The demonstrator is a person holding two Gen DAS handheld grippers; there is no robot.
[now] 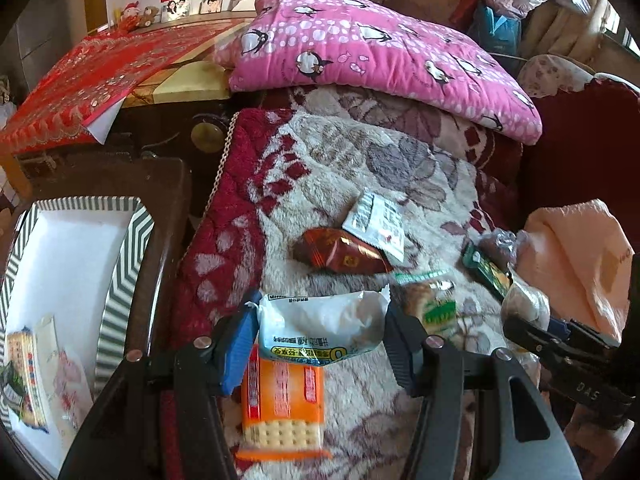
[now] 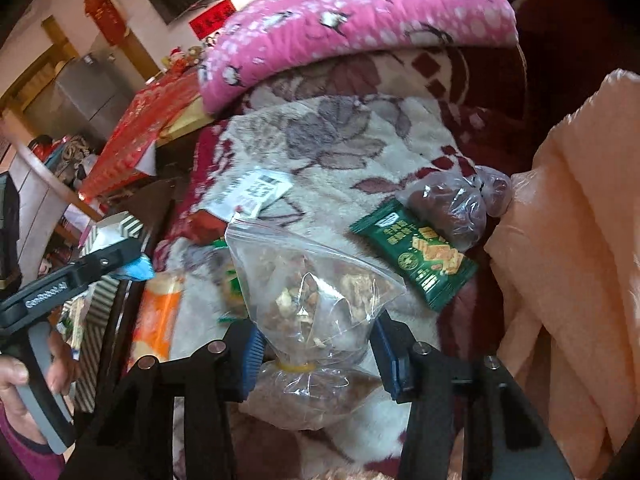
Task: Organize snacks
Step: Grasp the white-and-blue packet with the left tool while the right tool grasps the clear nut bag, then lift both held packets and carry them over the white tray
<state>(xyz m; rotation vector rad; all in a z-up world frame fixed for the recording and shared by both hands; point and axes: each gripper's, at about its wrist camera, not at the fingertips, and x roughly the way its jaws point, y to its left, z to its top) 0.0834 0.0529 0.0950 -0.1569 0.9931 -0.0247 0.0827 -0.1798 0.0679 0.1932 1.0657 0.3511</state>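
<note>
My left gripper [image 1: 320, 340] is open around a white snack packet [image 1: 320, 328] that lies on an orange cracker pack [image 1: 282, 408] on the blanket. My right gripper [image 2: 316, 348] is open around a clear zip bag of nuts [image 2: 312, 292]; its jaws stand wide at the bag's sides. A brown-red packet [image 1: 340, 254], a white sachet [image 1: 376, 222], a green-and-white packet [image 1: 434, 304], a green biscuit packet [image 2: 416, 256] and a bag of dark red dates [image 2: 460, 204] lie on the blanket. A striped box [image 1: 120, 276] at the left holds a few snacks.
A pink penguin quilt [image 1: 380, 52] lies at the back of the floral blanket [image 1: 360, 160]. A peach cloth [image 2: 568, 240] is bunched at the right. A dark wooden stand [image 1: 168, 184] bears the striped box. A red cloth [image 1: 80, 84] covers a table beyond.
</note>
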